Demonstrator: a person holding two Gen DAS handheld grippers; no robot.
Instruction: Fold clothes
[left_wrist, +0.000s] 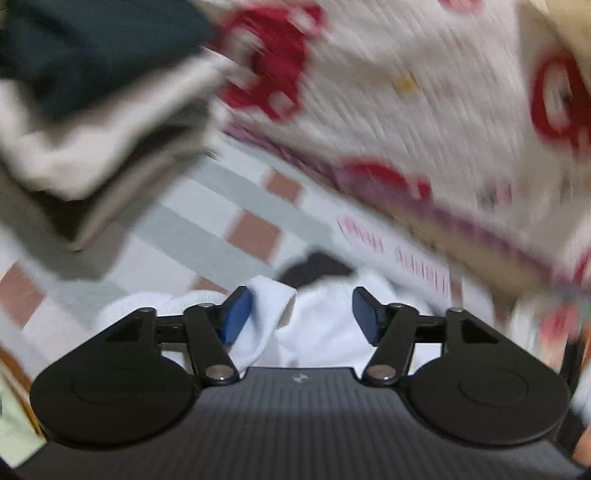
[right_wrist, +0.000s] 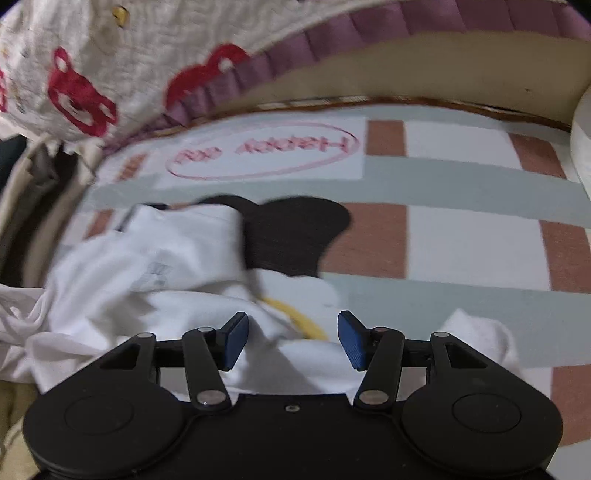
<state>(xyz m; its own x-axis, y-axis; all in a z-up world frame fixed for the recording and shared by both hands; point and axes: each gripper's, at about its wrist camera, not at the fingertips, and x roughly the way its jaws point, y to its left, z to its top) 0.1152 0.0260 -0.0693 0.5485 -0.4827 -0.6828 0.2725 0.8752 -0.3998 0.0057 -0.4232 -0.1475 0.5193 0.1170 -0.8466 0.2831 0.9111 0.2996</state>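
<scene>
A checked sheet (right_wrist: 461, 236) in white, grey-green and terracotta covers the bed, and on it the crumpled white garment (right_wrist: 155, 280) with its black part (right_wrist: 291, 236) lies just before my right claw (right_wrist: 293, 339) and my left claw (left_wrist: 301, 314), both wide open and empty. I should pinch one clean edge on each side and pull it flat before folding. The folded pile (left_wrist: 85, 129) and the red-printed quilt (left_wrist: 388, 92) are near, so I must not drag cloth into them.
</scene>
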